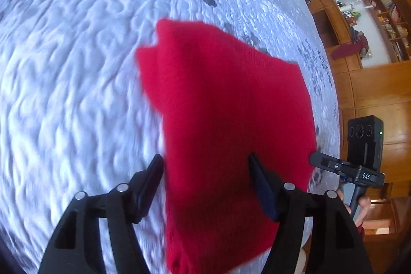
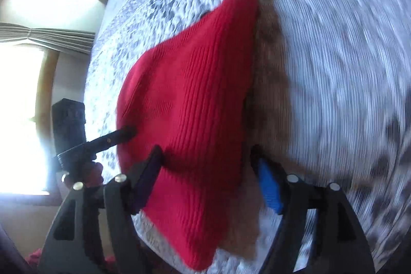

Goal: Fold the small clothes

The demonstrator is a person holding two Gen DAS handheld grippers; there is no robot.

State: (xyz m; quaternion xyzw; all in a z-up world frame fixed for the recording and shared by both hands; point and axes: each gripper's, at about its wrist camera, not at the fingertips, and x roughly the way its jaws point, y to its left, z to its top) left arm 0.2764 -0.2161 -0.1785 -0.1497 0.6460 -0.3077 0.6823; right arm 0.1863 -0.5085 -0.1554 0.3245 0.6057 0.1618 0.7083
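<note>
A bright red ribbed knit garment (image 1: 226, 107) lies spread on a white quilted bedspread with a grey leaf print (image 1: 77, 68), its knit ribs clear in the right wrist view (image 2: 185, 104). Both pictures are smeared with motion blur, most of all across the bedding.

The left gripper (image 1: 206, 166), black with dark padded fingers (image 1: 259, 179), stands with its jaws apart over the near edge of the red garment. The left finger sits just off the cloth's left edge and the right finger is over the cloth; the pads do not press on the knit, so nothing is clamped.

The right gripper (image 2: 208, 161) is likewise spread, one dark finger at the left and one finger with a blue pad (image 2: 268, 186) at the right. The red knit lies between and beneath them, and the pads do not close on it. A brownish shadow (image 2: 269, 63) falls on the bedspread just beside the garment's right edge.

Each view catches the other tool at its side: the right gripper and the person's hand (image 1: 359, 207) on its handle at the right edge of the left wrist view, the left gripper at the left edge of the right wrist view, touching or nearly touching the garment's border. Wooden shelving (image 1: 380, 25) stands beyond the bed, and a bright window with grey curtains (image 2: 51, 35) fills the other side
</note>
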